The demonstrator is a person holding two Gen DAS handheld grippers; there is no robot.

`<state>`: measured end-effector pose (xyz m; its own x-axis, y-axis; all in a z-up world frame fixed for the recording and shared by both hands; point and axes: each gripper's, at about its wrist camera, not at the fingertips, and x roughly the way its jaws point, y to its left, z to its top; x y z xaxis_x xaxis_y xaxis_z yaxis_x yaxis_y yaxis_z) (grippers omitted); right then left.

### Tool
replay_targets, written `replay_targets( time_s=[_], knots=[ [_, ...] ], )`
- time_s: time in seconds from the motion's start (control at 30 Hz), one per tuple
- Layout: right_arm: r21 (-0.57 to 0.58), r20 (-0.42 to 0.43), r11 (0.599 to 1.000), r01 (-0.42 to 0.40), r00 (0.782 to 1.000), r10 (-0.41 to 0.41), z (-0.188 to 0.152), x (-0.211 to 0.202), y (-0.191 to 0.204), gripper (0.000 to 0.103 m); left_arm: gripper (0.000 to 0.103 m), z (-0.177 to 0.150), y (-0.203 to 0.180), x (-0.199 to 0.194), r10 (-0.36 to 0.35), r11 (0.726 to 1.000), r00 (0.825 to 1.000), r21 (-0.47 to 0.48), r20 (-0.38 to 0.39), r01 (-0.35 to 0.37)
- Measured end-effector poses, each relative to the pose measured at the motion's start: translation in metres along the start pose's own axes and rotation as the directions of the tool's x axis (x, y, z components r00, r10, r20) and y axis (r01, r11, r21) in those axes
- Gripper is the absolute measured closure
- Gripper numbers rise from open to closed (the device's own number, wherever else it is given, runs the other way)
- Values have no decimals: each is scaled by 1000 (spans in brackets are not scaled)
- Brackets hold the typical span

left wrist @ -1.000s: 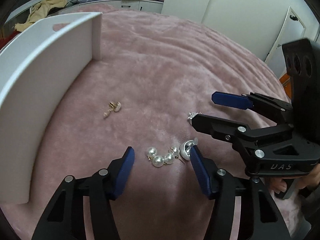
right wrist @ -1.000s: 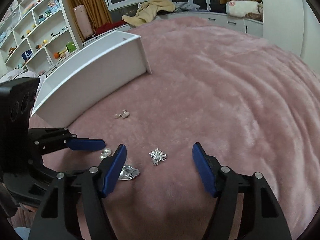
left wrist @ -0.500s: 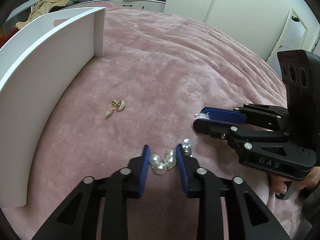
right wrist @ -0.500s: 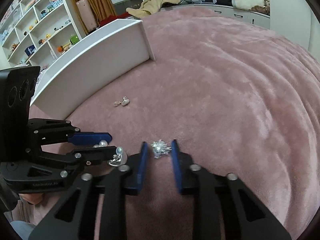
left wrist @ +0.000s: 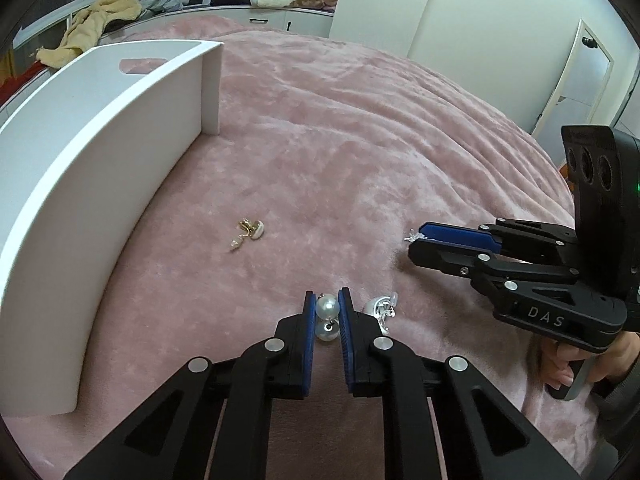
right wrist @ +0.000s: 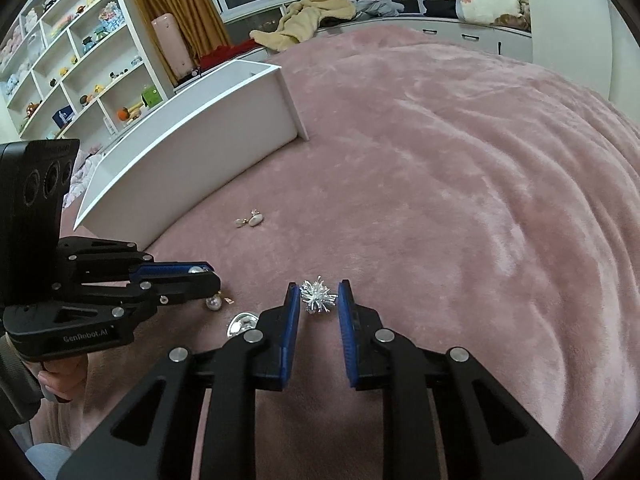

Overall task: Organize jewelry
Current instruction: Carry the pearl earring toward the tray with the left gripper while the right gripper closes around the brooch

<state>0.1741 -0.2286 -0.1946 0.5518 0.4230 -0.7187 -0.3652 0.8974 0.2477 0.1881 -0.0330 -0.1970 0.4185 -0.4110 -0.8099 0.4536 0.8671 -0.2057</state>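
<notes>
My left gripper (left wrist: 326, 298) is shut on a pearl earring (left wrist: 325, 307); one pearl sits between the blue pads and another hangs below. A silver shell-shaped earring (left wrist: 381, 309) lies on the pink blanket just to its right. My right gripper (right wrist: 319, 291) is shut on a spiky silver earring (right wrist: 317, 296), lifted slightly off the blanket. A small gold-and-pearl earring (left wrist: 251, 230) lies on the blanket further ahead, near the white tray (left wrist: 80, 168). In the right wrist view the left gripper (right wrist: 200, 274) shows at the left with a pearl dangling under it.
The white tray (right wrist: 192, 152) stands on the blanket at the left, its inside hidden. The pink blanket (right wrist: 460, 200) spreads wide to the right. Shelves with toys (right wrist: 80, 60) and a window bench with clothes lie beyond.
Both grippers have closed further and now grip their earrings. The left gripper has lifted the pearl earring; the right holds the silver spiky one.
</notes>
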Motion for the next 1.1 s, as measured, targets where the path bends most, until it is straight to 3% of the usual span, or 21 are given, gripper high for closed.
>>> replay_targets(
  time_s=[0.4,0.8,1.1],
  knots=[
    [-12,16,999,34,999,-33,8,-23,1,83,87,10,-1,-19,22,1000,999,10,25,-22],
    [-32,29,996,83,996,-82,30,-49,6,83,87,28,-6,-60,93,995,994,39,63,-96],
    [-63,45,994,94,995,-91,56,-66,19,83,87,39,9,-95,158,987,983,-1,92,-159]
  ],
)
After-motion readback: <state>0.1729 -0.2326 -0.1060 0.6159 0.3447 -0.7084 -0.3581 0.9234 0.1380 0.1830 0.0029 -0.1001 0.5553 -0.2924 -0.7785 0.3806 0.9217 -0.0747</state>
